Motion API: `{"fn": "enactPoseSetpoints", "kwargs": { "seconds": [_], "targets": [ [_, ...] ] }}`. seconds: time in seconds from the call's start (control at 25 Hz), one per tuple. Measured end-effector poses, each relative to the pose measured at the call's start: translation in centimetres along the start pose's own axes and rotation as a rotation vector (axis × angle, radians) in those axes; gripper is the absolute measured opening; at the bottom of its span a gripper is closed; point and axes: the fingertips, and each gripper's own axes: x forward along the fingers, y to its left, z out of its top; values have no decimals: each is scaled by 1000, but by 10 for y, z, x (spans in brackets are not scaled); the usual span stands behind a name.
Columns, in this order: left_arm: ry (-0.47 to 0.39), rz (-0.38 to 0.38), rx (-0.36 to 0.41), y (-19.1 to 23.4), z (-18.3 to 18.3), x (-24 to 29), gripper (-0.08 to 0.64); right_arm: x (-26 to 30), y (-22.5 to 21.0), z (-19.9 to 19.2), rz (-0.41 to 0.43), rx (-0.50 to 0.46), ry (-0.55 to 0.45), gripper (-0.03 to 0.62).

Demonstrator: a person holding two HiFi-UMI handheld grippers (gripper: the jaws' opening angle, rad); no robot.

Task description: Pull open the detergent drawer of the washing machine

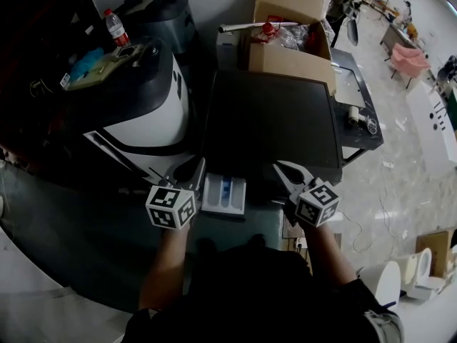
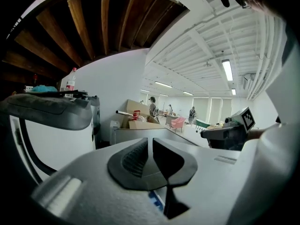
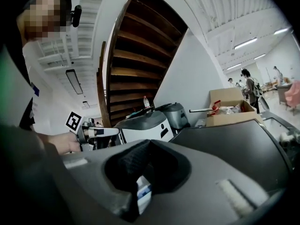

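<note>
The dark-topped washing machine (image 1: 271,120) stands in front of me in the head view. Its white detergent drawer (image 1: 224,195), with blue inserts, sticks out of the front toward me. My left gripper (image 1: 198,166) hovers just left of the drawer and touches nothing. Its pads (image 2: 133,157) stand a narrow slit apart with nothing between them. My right gripper (image 1: 280,167) is to the right of the drawer, shut and empty. Each gripper view shows a strip of the drawer (image 2: 156,200) (image 3: 143,193) below the jaws. The other gripper also shows off to the side in each view, the right gripper (image 2: 225,132) and the left gripper (image 3: 98,132).
A white and grey top-loading machine (image 1: 136,98) stands close on the left, with a water bottle (image 1: 114,26) behind it. An open cardboard box (image 1: 289,34) sits behind the washing machine. White fixtures (image 1: 400,277) stand on the floor at the right.
</note>
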Motion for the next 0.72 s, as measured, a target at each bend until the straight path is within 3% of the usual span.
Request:
{"fn": "enactPoseSetpoints", "kwargs": {
  "seconds": [0.28, 0.72],
  "targets": [
    [1, -29, -5, 6, -2, 0, 38, 13, 13, -6, -7, -43, 25, 2],
    [13, -33, -15, 16, -6, 3, 35, 16, 13, -10, -23, -33, 21, 2]
  ]
}}
